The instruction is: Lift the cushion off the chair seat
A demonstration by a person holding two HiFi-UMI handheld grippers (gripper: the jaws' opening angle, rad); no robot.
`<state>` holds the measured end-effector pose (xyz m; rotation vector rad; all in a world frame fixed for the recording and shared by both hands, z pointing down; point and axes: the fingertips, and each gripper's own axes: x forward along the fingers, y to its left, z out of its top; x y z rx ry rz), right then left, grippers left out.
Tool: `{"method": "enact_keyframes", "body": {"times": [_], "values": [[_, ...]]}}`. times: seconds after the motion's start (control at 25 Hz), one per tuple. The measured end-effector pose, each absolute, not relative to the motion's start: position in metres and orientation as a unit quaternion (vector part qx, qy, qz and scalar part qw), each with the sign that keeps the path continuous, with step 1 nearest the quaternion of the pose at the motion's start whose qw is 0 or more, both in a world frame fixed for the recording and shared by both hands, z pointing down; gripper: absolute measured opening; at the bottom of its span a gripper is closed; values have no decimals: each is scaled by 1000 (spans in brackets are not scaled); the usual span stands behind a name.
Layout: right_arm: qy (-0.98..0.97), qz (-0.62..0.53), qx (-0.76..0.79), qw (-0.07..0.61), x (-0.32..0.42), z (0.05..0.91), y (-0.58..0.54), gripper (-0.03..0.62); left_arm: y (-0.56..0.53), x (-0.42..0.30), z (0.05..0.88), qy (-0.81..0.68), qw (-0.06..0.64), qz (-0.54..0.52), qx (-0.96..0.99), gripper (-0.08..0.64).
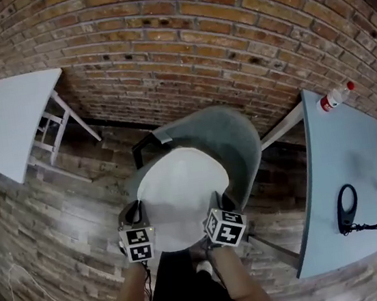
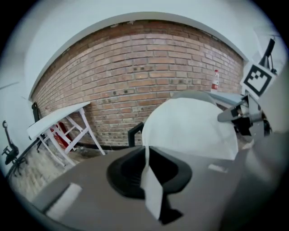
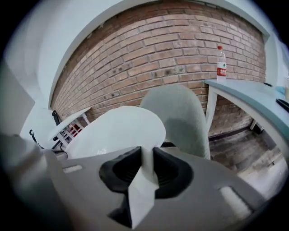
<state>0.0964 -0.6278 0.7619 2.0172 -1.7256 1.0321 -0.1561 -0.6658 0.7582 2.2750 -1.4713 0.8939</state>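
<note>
Left tool: jaws closed on the near left edge of the cushion. A thin fold of white fabric is pinched between the pads and hangs out below them.
Right tool: jaws clamped on the near right edge of the same cushion. A white fold likewise sticks out beneath the pads.
Cushion: white, round and flat. I hold it by its near rim with both tools, over the chair seat and in front of the backrest. Its face tilts up away from me. I cannot tell whether its far rim touches the seat.
Chair: grey-green shell with a black armrest on the left. The backrest stands upright behind the cushion.
Worktop: pale blue, to my right, apart from the chair.
Bottle: clear plastic with a red cap and label. It stands at the worktop's far corner, near the brick wall.
Black looped item: lies on the worktop's near part, with a thin cable trailing to the right.
White table: to my left, its top tilted, by the same wall.
Floor: wood planks.
</note>
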Motion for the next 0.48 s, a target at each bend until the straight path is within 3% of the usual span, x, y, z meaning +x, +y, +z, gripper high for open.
{"method": "enact_keyframes", "body": {"times": [0.48], "values": [[-643,289,697,128,120,619,-553,74,-581,-135,627,-538,134,253,793,17]]}}
